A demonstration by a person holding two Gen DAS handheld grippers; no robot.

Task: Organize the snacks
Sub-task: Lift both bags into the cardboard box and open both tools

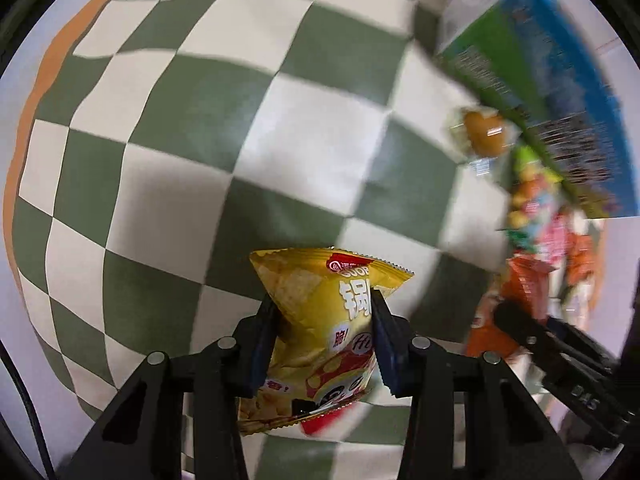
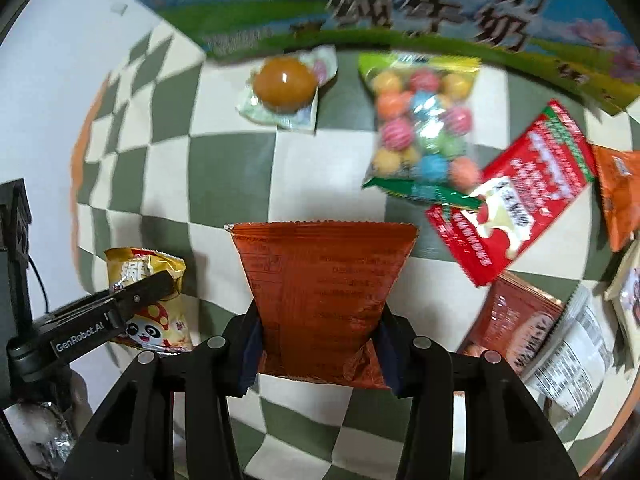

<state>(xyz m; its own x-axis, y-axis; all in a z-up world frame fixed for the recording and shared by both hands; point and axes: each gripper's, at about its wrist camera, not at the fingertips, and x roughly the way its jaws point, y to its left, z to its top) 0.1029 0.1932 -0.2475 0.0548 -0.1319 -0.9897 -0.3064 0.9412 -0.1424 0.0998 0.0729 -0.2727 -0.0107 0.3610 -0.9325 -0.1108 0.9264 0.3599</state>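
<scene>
Green-and-cream chequered cloth [image 1: 256, 128] covers the worktop and carries all the snacks. A large blue-and-green printed carton [image 2: 360, 8] stands at the far edge of the cloth; it looks stiff and bulky, and probably needs both grippers, one at each side.

The orange foil pouch [image 2: 324, 296] is clamped in the right gripper [image 2: 320, 344], the fingers closed narrow on its lower half so that the film pinches into a waist. It appears light, air-filled and slippery; a hold near the crimped seam is likely to slip less than one on the puffed middle.

The yellow crisp bag [image 1: 320, 320] sits clear of the cloth in the left gripper [image 1: 324, 340], the fingers narrow and squeezing its middle. Contents are probably brittle, so firm squeezing risks crushing them.

Loose on the cloth, near the carton:
- red flat packet [image 2: 516, 196], thin and flexible, overlapping the candy bag's lower seal; take it by an edge.
- clear bag of coloured candy balls [image 2: 424, 124], lumpy and likely heavier; grip the sealed end.
- wrapped brown round snack [image 2: 286, 84], small, in a loose wrapper; judged soft, so grip lightly.
</scene>
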